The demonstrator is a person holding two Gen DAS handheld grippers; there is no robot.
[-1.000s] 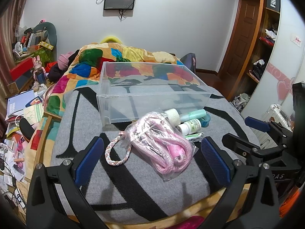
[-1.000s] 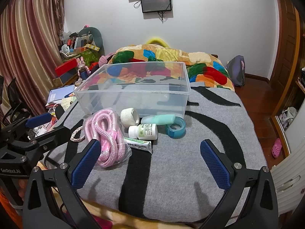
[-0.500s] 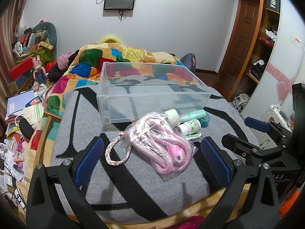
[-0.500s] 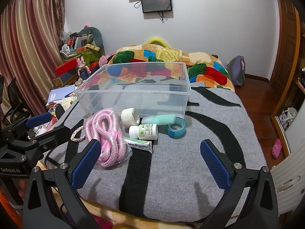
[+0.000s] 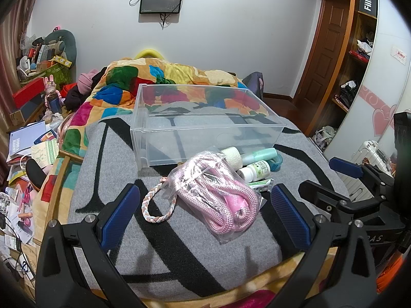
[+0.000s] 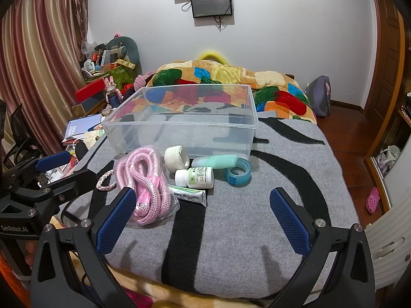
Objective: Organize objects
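Note:
A clear plastic bin [image 5: 205,125] [image 6: 185,125] stands empty on the grey blanket. In front of it lie a bagged pink rope [image 5: 218,200] [image 6: 147,179], a white gauze roll [image 6: 176,156], a mint tube [image 6: 214,161], a white pill bottle [image 6: 195,177], a teal tape roll [image 6: 237,173] and a small ointment tube [image 6: 188,195]. My left gripper [image 5: 204,213] is open, its jaws wide either side of the rope bag. My right gripper [image 6: 203,218] is open and empty, just in front of the objects.
A colourful quilt [image 6: 231,82] is heaped behind the bin. Cluttered papers and boxes [image 5: 28,138] fill the floor left of the bed. A wardrobe and shelves [image 5: 359,59] stand to the right. The bed's front edge is just below both grippers.

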